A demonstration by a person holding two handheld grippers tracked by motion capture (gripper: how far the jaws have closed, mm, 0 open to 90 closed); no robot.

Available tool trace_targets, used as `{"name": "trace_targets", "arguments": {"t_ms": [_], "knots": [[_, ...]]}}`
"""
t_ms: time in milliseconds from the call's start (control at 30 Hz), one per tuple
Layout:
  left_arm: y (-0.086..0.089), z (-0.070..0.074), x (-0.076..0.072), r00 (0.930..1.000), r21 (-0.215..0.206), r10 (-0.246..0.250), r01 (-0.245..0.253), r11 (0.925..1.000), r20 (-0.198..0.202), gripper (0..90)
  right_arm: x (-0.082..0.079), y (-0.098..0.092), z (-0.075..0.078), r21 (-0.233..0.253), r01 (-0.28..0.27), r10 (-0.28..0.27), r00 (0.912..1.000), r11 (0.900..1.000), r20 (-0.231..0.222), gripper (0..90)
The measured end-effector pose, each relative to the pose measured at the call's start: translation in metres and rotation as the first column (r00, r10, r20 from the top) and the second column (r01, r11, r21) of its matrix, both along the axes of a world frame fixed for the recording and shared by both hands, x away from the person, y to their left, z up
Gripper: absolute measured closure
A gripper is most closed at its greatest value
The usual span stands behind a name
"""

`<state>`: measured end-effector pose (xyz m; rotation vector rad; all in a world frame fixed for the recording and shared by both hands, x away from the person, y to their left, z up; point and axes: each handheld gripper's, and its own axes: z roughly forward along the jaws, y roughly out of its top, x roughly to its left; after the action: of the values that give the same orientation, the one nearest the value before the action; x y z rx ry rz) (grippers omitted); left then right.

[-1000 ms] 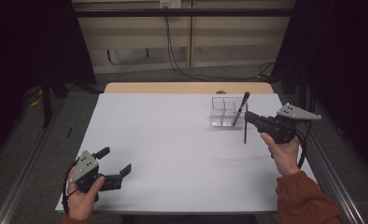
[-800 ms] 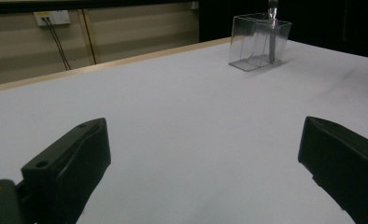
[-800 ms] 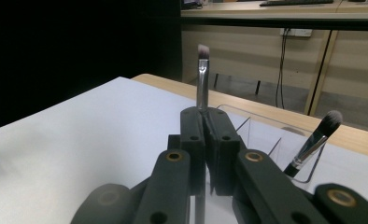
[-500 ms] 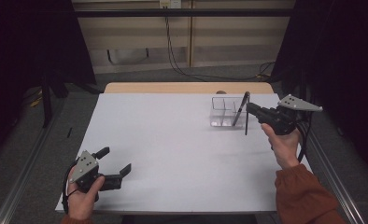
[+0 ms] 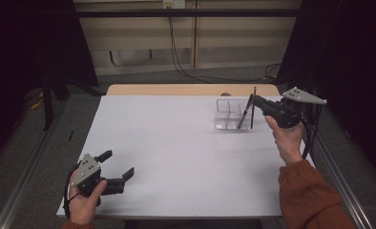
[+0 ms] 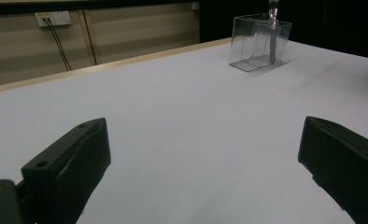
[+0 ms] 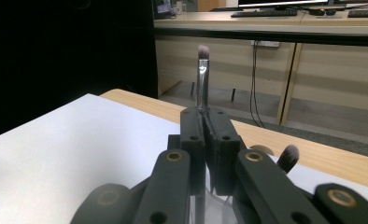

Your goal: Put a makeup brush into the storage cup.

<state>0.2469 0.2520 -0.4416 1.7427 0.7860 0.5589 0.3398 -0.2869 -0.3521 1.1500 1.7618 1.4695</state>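
Note:
A clear divided box (image 5: pixel 226 115) stands on the white table (image 5: pixel 176 143) at the far right. My right gripper (image 5: pixel 255 101) is shut on a thin makeup brush (image 5: pixel 252 114), held upright with its bristles (image 7: pixel 203 49) on top. Its lower end hangs at the box's right end; whether it is inside I cannot tell. A second brush (image 5: pixel 243 114) leans in the box, its fluffy head (image 7: pixel 289 156) just right of my right gripper (image 7: pixel 209 116). My left gripper (image 5: pixel 117 164) rests open near the front left edge, with nothing between its fingers. From the left gripper (image 6: pixel 205 168), the box (image 6: pixel 259 42) sits far off.
The table's far edge is a bare wooden strip (image 5: pixel 176 89). Beyond it run a wall panel and hanging cables (image 5: pixel 176 52). Metal rails (image 5: pixel 339 181) flank the table on both sides. A person's orange sleeve (image 5: pixel 310 195) comes in at the lower right.
My right gripper has carried the brush farther away and leftward to the clear box and turned it more upright. The left gripper has stayed put.

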Motion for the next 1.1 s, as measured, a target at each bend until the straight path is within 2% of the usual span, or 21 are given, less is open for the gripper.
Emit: {"name": "trace_targets", "arguments": {"t_ms": [200,567,733,967,1100], "knots": [[0.000,0.000,0.000,1.0000,0.000,-0.002,0.002,1.0000,-0.001,2.5,0.009,0.000,0.001,0.011,0.024,-0.024,0.9997,1.000,0.001,86.1],[0.000,0.000,0.000,1.0000,0.002,-0.003,0.003,1.0000,0.000,2.5,0.029,0.004,0.001,-0.008,0.076,-0.076,0.9969,0.997,-0.022,86.1],[0.000,0.000,0.000,1.0000,0.000,-0.006,0.006,1.0000,-0.003,2.5,0.036,0.002,0.001,0.011,0.095,-0.095,0.9952,0.995,-0.021,86.1],[0.000,0.000,0.000,1.0000,-0.001,-0.004,0.004,1.0000,-0.002,2.5,0.046,0.001,-0.001,0.014,0.116,-0.116,0.9930,0.993,-0.025,86.1],[0.000,0.000,0.000,1.0000,-0.001,-0.004,0.004,1.0000,-0.002,2.5,0.051,0.002,-0.003,-0.002,0.126,-0.126,0.9915,0.992,-0.031,86.1]]}}
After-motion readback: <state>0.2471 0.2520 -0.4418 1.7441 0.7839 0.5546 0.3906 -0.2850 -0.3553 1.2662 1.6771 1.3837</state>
